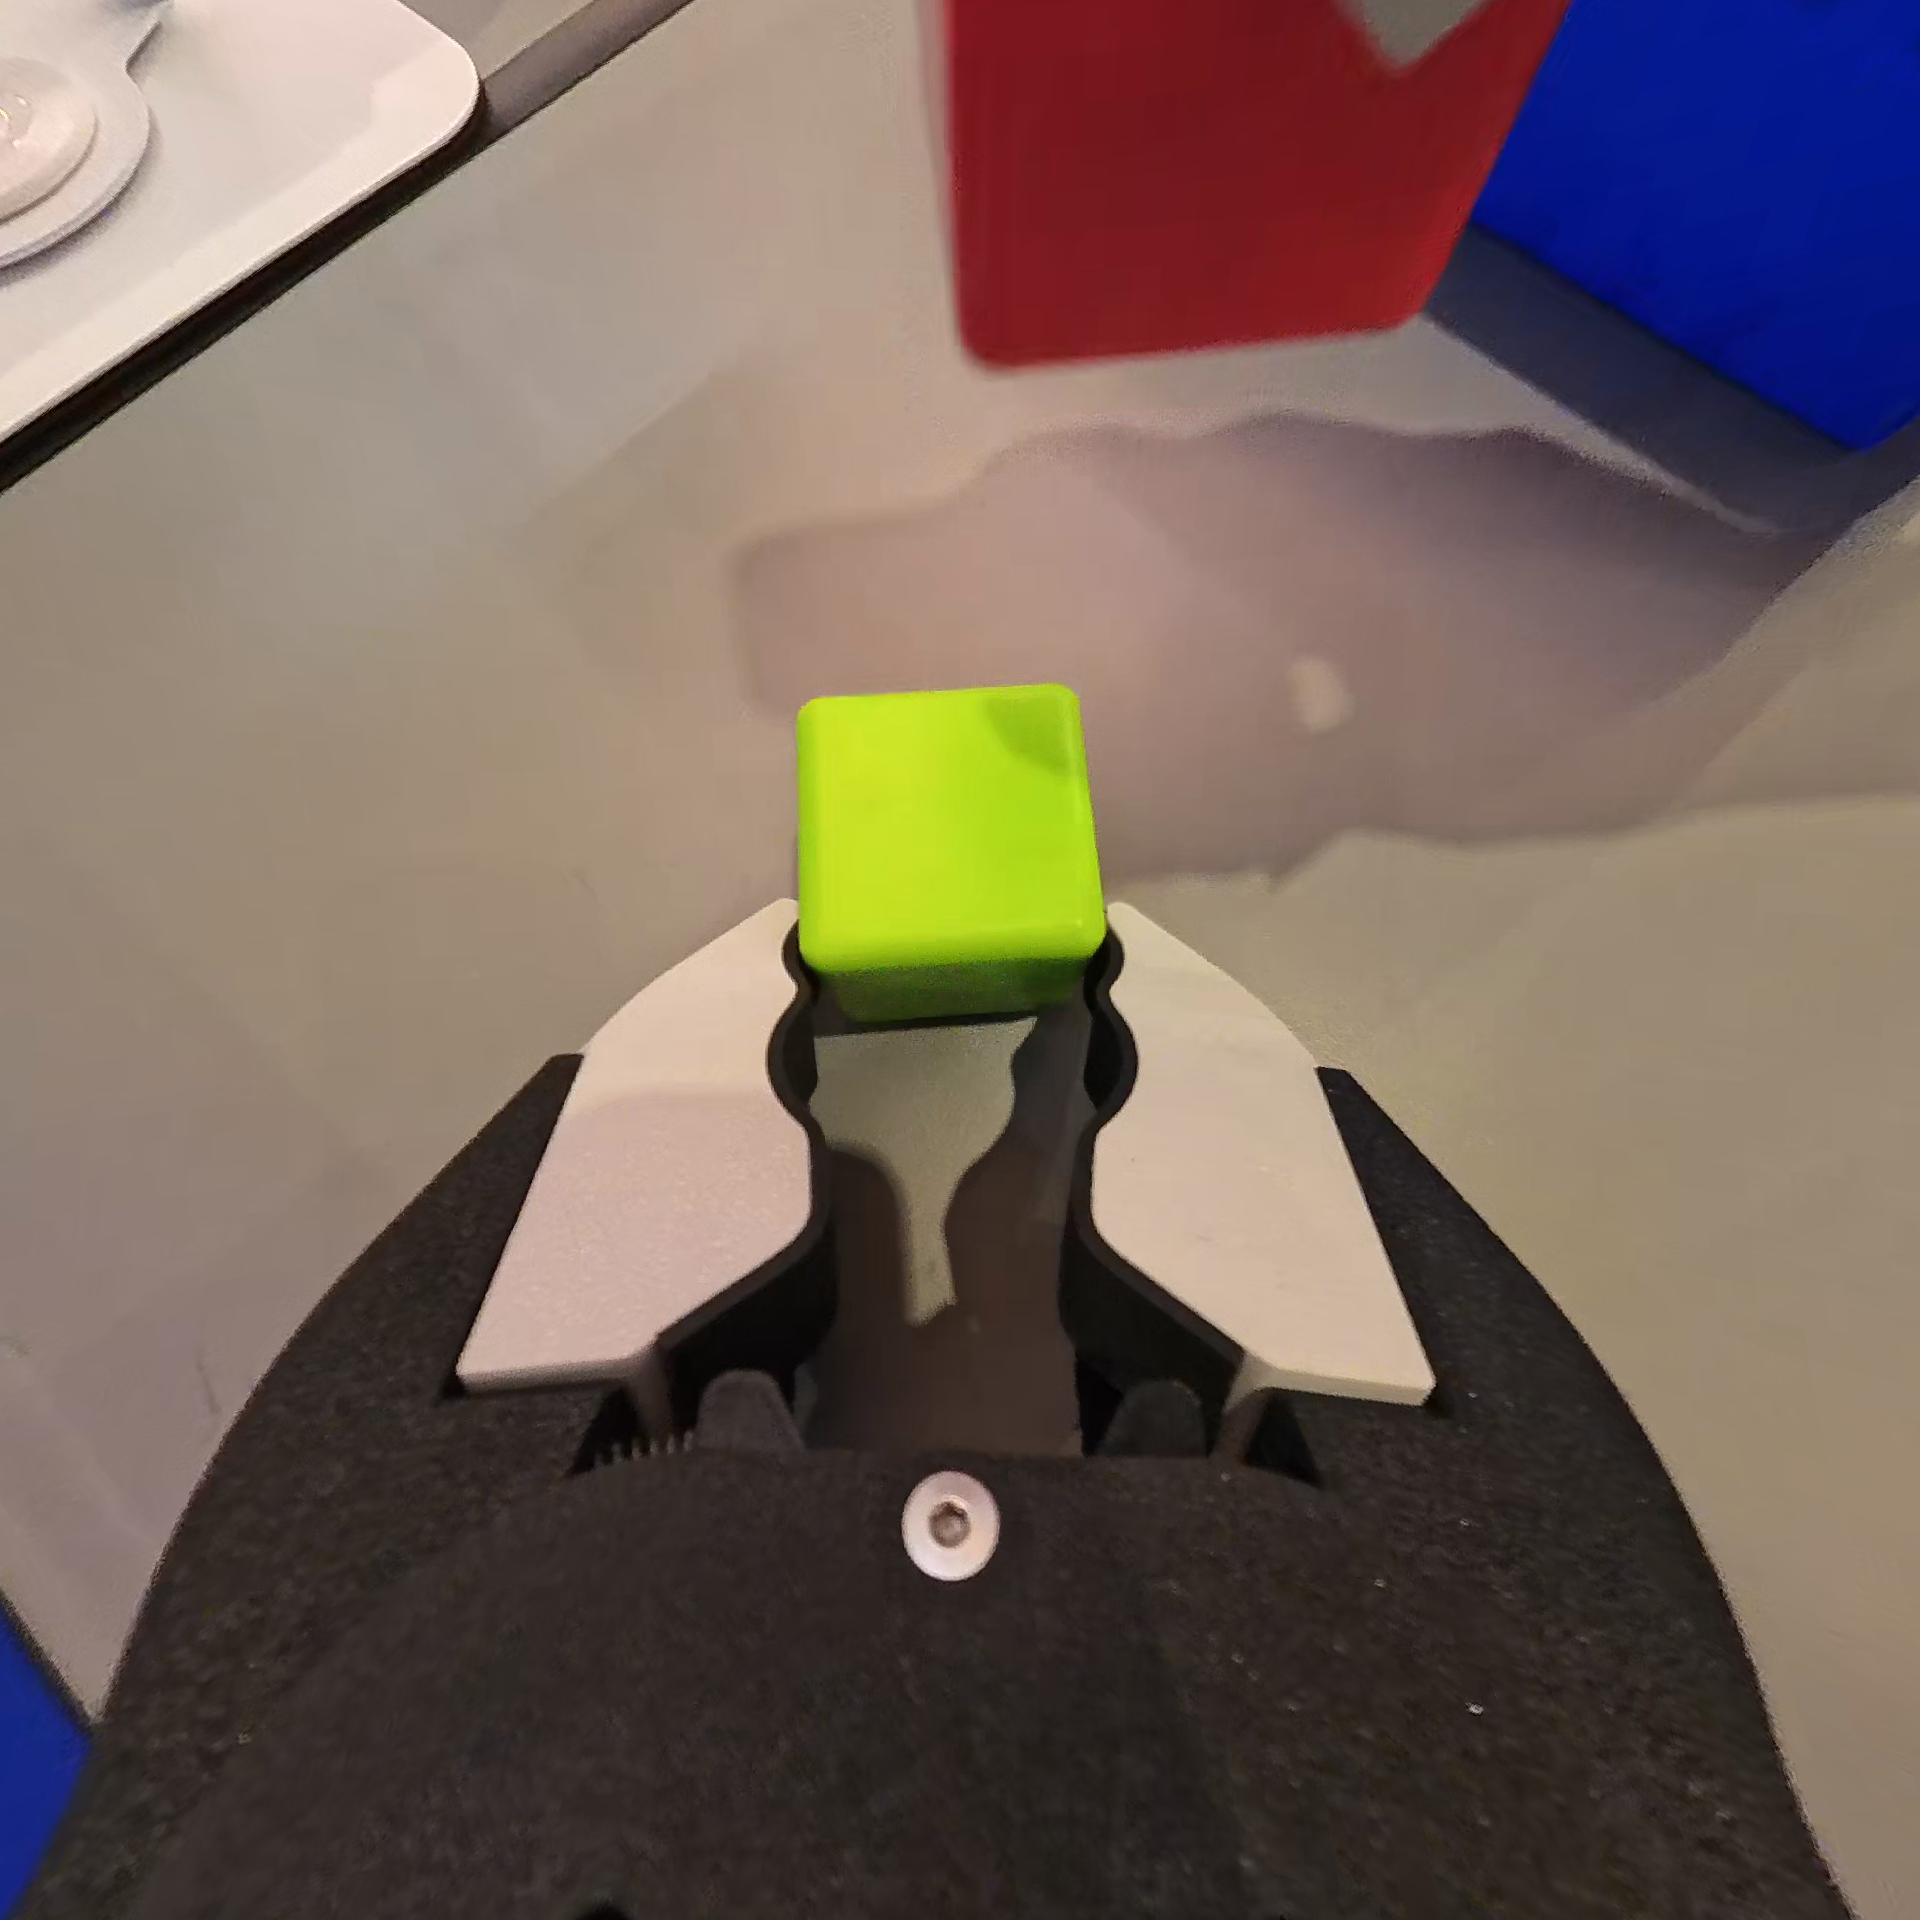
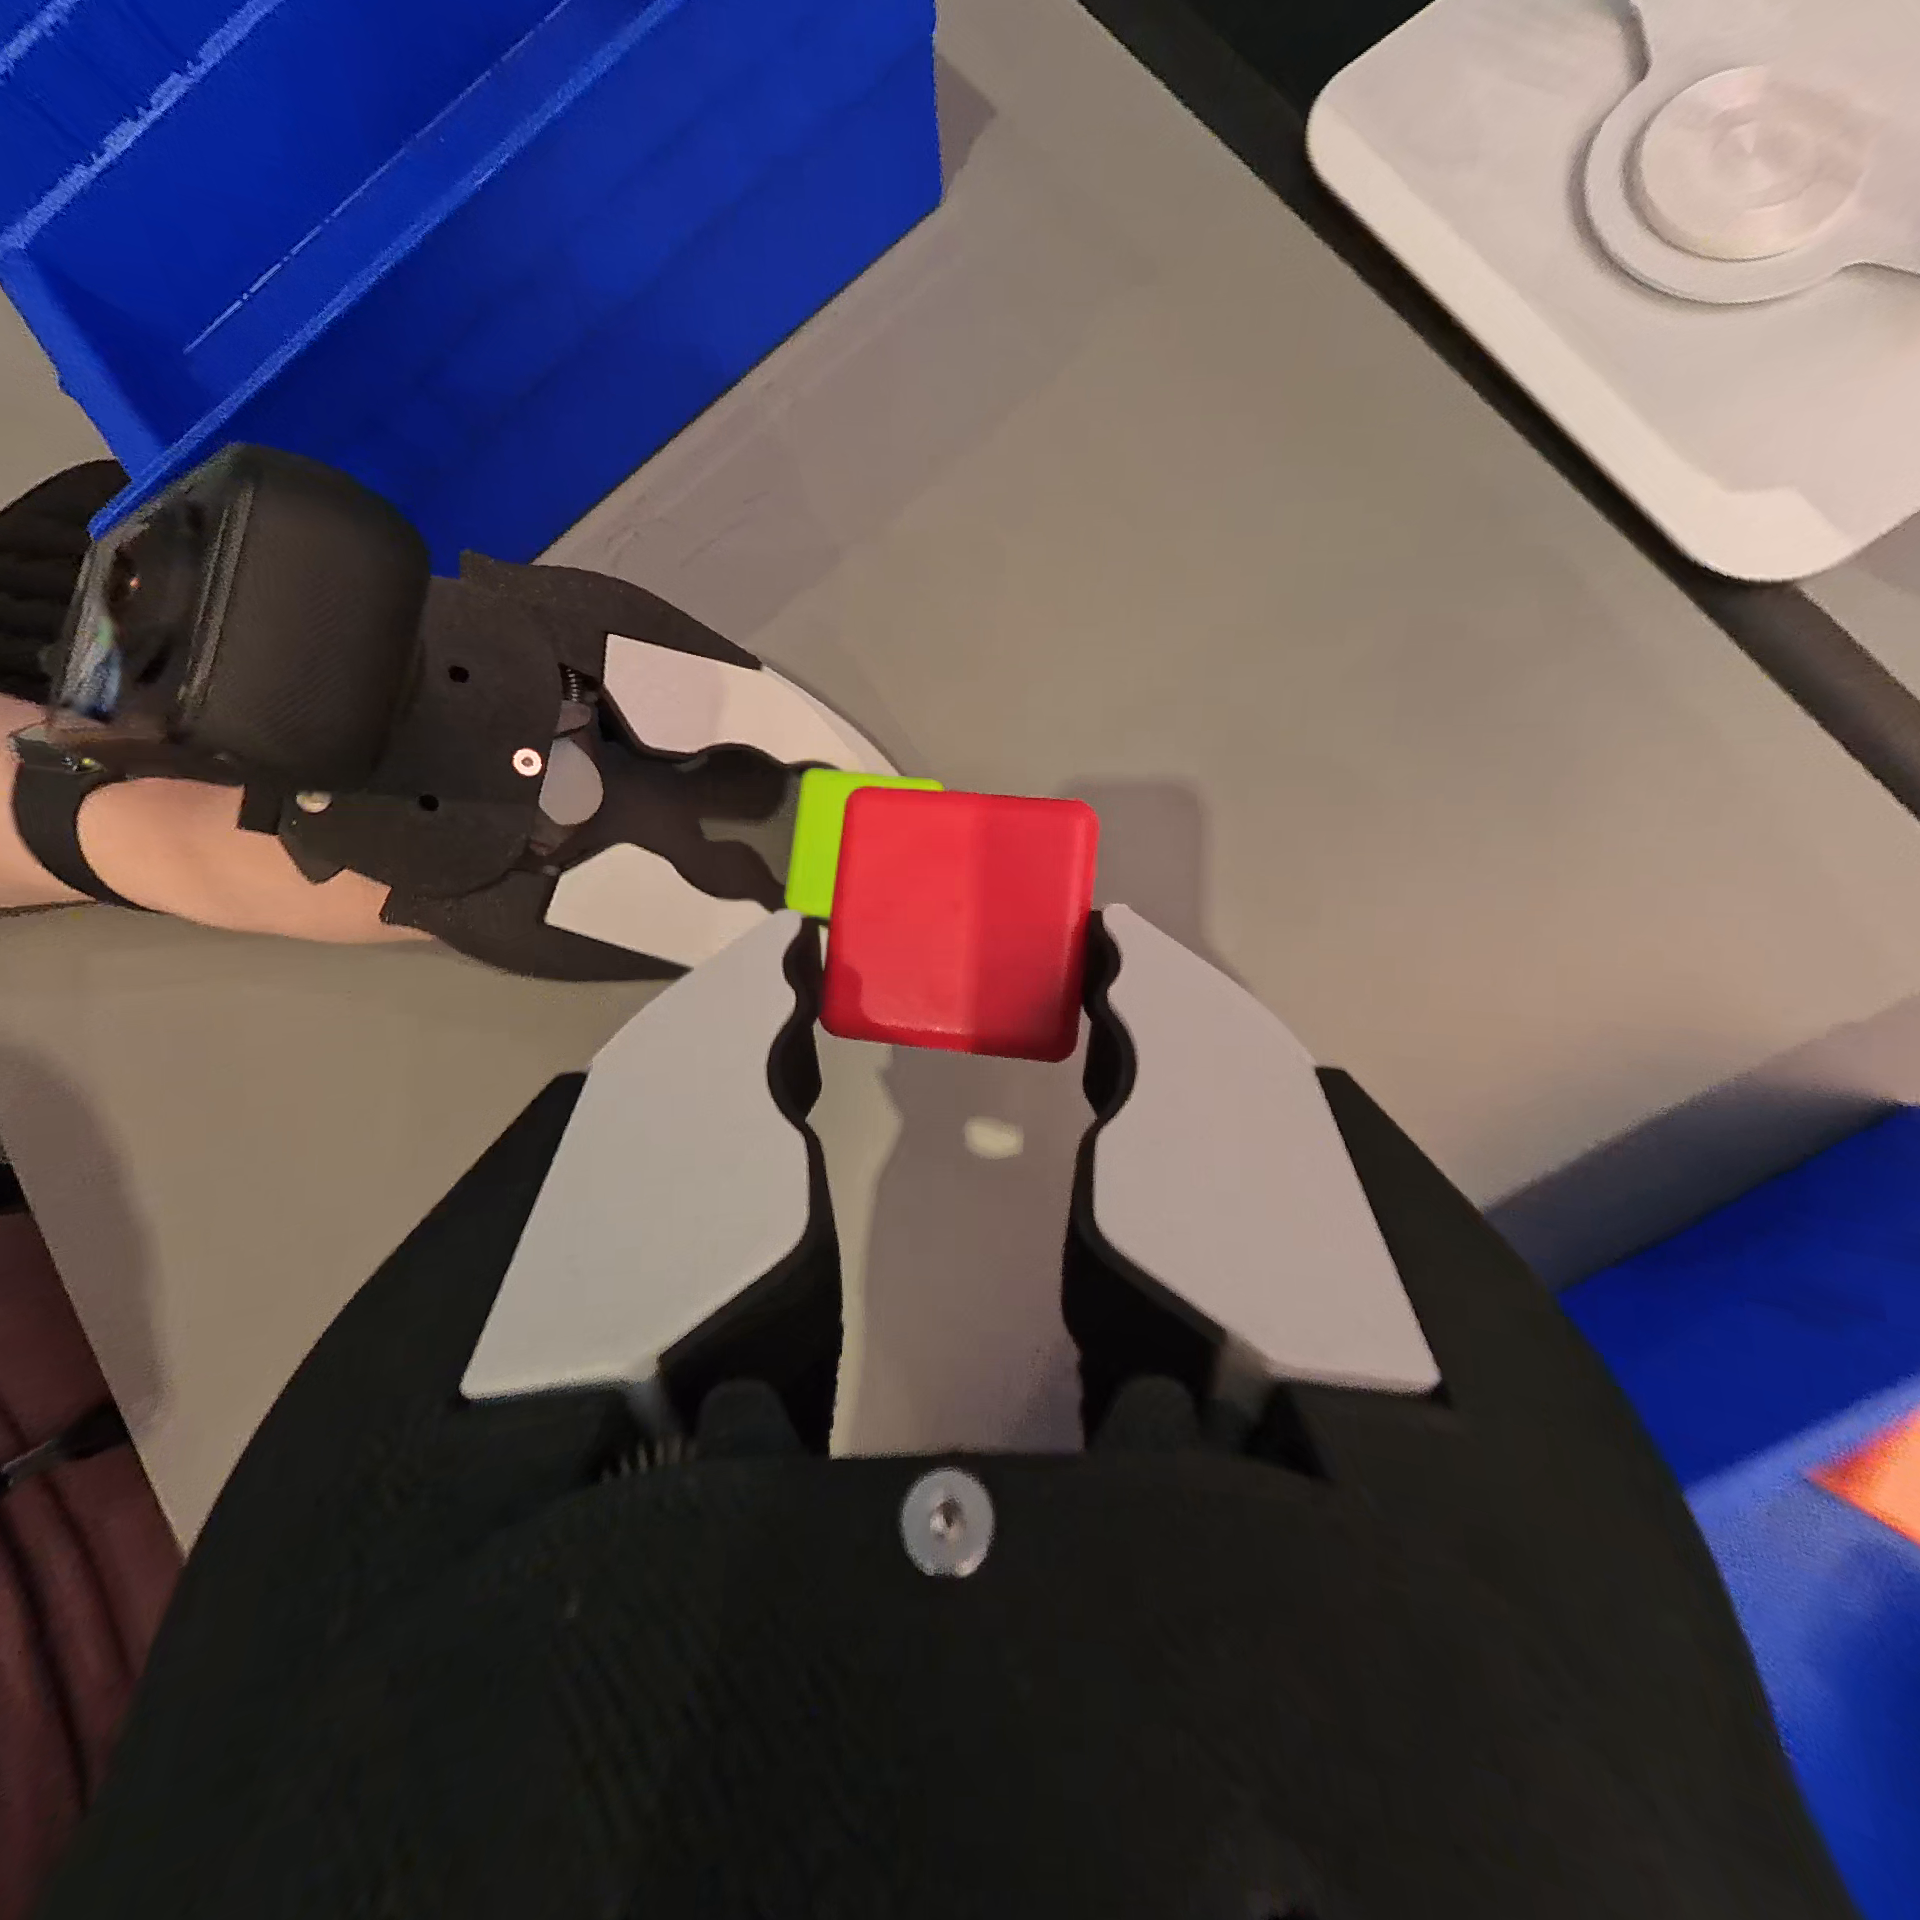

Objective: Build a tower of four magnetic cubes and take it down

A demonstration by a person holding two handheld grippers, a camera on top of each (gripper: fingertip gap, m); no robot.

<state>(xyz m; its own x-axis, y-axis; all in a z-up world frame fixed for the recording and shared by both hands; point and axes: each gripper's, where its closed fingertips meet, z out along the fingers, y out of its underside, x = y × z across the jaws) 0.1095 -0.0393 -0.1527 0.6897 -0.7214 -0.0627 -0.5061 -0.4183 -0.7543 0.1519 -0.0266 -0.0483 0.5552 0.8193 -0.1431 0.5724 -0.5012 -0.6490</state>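
Two cubes show, none stacked: left gripper (image 1: 948, 940) clamps the green cube (image 1: 945, 831); right gripper (image 2: 948, 971) clamps the red cube (image 2: 961, 925), green at its 10 o'clock; judged early.

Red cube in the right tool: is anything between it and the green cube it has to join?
Nothing visible. The glossy red plastic cube hangs above the lime-green plastic cube, only bare grey table around.
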